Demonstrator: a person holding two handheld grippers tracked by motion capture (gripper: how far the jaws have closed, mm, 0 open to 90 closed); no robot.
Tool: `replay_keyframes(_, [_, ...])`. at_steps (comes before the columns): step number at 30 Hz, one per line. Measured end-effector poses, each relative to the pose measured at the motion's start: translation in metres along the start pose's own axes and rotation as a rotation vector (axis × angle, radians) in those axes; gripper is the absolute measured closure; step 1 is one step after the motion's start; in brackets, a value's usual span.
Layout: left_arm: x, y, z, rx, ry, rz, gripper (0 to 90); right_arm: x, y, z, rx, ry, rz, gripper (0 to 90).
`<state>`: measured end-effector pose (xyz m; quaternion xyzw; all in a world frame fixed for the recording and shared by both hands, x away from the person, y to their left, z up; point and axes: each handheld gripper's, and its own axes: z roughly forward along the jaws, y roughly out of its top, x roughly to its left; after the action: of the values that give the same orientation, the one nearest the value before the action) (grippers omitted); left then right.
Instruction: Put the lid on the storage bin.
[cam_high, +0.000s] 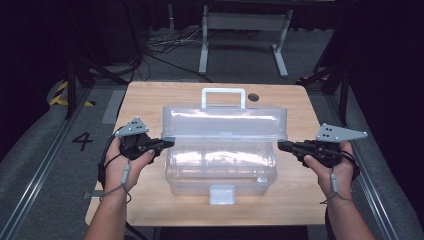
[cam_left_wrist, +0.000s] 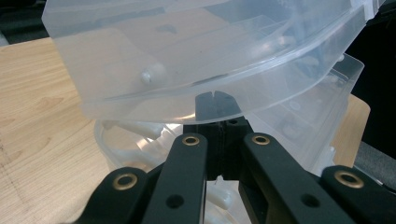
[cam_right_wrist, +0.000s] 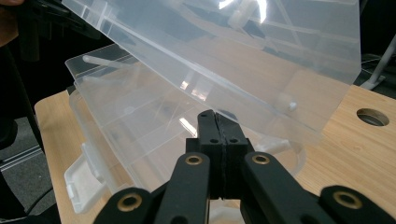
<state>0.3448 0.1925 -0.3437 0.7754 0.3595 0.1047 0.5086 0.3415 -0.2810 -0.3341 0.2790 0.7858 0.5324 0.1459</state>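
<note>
Both fingers (cam_right_wrist: 215, 122) under box lid (cam_high: 225, 120)

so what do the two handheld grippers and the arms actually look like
Both are black two-jaw tools: the left gripper and right gripper each carry a grey three-cornered plate dotted with small holes. Brass-coloured rivets mark the jaw links. A thin grey cable trails over each hand. Forearms are bare, no sleeves.

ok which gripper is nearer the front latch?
Left, though barely. The left gripper is at the box's left end, the right gripper at its right end, both at the lid's edge, and the latch sits slightly left of centre.
</note>
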Motion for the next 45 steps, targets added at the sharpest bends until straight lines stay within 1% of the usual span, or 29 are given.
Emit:
replay_keyframes(8, [-0.0001, -0.0018, -0.0021, 0.017, -0.001, 0.003, 89.6, 0.0011, -0.0006, -0.0016, 0.014, 0.009, 0.013, 90.0])
replay_keyframes(12, [-0.0005, -0.0025, -0.0022, 0.036, -0.003, 0.01, 89.7, 0.0013, -0.0013, -0.0021, 0.028, 0.019, 0.025, 90.0])
replay_keyframes(19, [-0.001, -0.0045, -0.003, 0.061, -0.006, 0.018, 89.7, 0.0013, -0.0028, -0.0026, 0.063, 0.03, 0.032, 90.0])
replay_keyframes(23, [-0.0017, -0.0055, -0.0034, 0.075, -0.011, 0.013, 89.7, 0.0015, -0.0032, -0.0024, 0.081, 0.035, 0.034, 90.0])
replay_keyframes(25, [-0.0023, -0.0064, -0.0034, 0.09, -0.013, 0.013, 89.8, 0.0015, -0.0037, -0.0021, 0.098, 0.038, 0.034, 90.0])
replay_keyframes(26, [-0.0023, -0.0064, -0.0034, 0.09, -0.013, 0.013, 89.8, 0.0015, -0.004, -0.0018, 0.103, 0.039, 0.039, 90.0])
replay_keyframes(27, [-0.0026, -0.0067, -0.0036, 0.103, -0.013, 0.012, 89.8, 0.0015, -0.0042, -0.0016, 0.11, 0.04, 0.04, 90.0])
replay_keyframes(34, [-0.0041, -0.0075, -0.0034, 0.136, -0.012, 0.011, 90.0, 0.0018, -0.0054, -0.0005, 0.145, 0.038, 0.041, 90.0])
replay_keyframes(36, [-0.0045, -0.0079, -0.0031, 0.14, -0.016, 0.001, 90.0, 0.0017, -0.0057, -0.0002, 0.155, 0.03, 0.037, 90.0])
replay_keyframes(38, [-0.0044, -0.0083, -0.0032, 0.15, -0.015, 0.003, 90.0, 0.0015, -0.006, 0.0, 0.167, 0.025, 0.037, 90.0])
replay_keyframes(45, [-0.0048, -0.0098, -0.003, 0.183, -0.015, 0.009, 90.0, 0.0016, -0.007, 0.0012, 0.206, 0.031, 0.021, 90.0])
